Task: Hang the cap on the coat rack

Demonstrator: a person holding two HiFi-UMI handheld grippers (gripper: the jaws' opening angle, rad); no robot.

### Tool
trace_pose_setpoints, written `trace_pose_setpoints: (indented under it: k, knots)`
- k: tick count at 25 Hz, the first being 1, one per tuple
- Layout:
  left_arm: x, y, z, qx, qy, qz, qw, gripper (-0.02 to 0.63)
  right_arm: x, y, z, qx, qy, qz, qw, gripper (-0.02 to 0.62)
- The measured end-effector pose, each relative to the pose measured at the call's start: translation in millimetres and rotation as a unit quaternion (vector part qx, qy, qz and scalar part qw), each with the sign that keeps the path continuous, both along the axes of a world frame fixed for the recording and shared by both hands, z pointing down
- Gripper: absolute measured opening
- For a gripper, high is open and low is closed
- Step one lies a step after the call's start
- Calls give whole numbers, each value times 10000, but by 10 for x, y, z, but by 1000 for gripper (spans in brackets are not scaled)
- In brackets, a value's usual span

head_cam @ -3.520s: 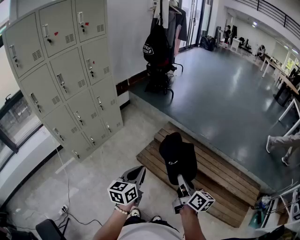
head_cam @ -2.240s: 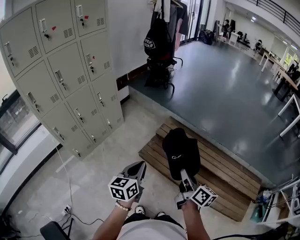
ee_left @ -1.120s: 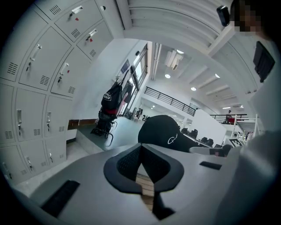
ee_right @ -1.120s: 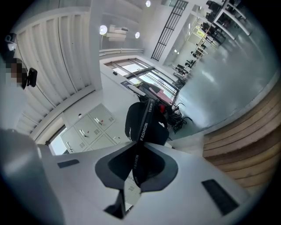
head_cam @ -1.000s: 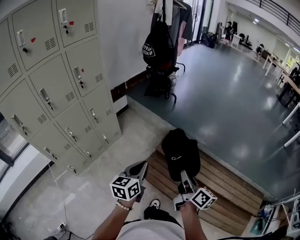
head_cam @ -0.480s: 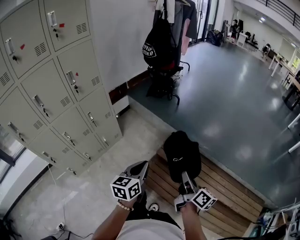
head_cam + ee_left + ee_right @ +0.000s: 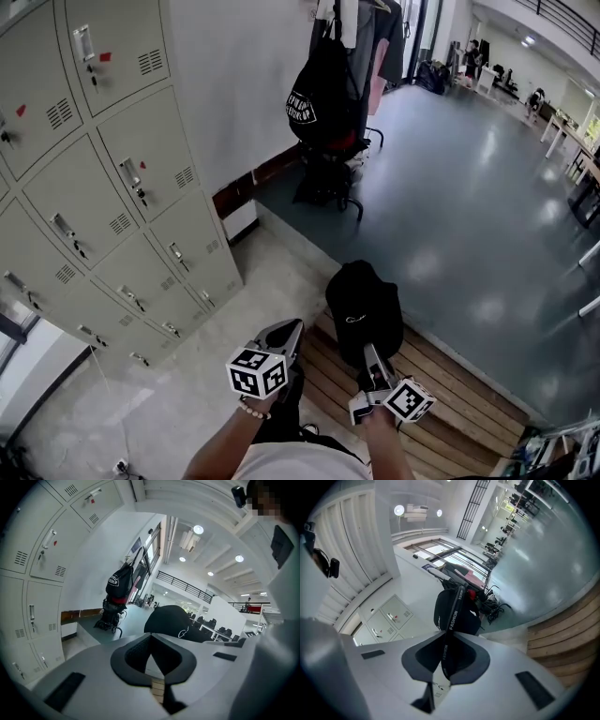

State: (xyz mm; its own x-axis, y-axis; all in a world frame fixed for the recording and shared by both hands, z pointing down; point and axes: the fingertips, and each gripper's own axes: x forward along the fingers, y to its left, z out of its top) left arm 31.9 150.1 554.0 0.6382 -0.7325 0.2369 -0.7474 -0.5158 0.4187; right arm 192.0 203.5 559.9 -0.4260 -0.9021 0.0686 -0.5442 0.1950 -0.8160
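Although the lockers [image 7: 94,187] all stand shut (contents hidden), the coat rack [image 7: 361,56], hung with a black backpack [image 7: 319,98] and clothes, lies straight ahead, well apart. The black cap [image 7: 364,309] stretches rackward from the right gripper [image 7: 372,359], clamped on its strap, so that hand leads. The left gripper [image 7: 285,330] has its jaws together, empty.

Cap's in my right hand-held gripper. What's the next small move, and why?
Probably walk forward over the wooden platform toward the coat rack. The right hand-held gripper is shut on the cap, but the rack, hung with a black bag, stands far across the dark floor, out of reach.
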Motion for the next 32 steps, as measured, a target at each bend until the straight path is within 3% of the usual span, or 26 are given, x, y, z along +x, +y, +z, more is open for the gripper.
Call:
trace_pose_setpoints:
  k: [10,18,23,28,32]
  knots:
    - [-78,-1796,-19,-26,23,17,10000,3,-68,-1706,-67,78,78,35,9999,18]
    - [-256,-3133,-391,-143,46,148,9998,3,-301,-3072,-497,37,26,164,9999,18]
    - [-361,-3630,-752,-82,70,206,9997,3,-447,-3583,-951,275,94,151,9995,18]
    - [-460,-3865,-919,-75,96,185,9998,3,-530,-3809,-1048,140,85,183,9997,18]
    - [-508,-4073,-1003,-7,36,152,9999,3,-619,-4020,-1178,372,79,61,9993,18]
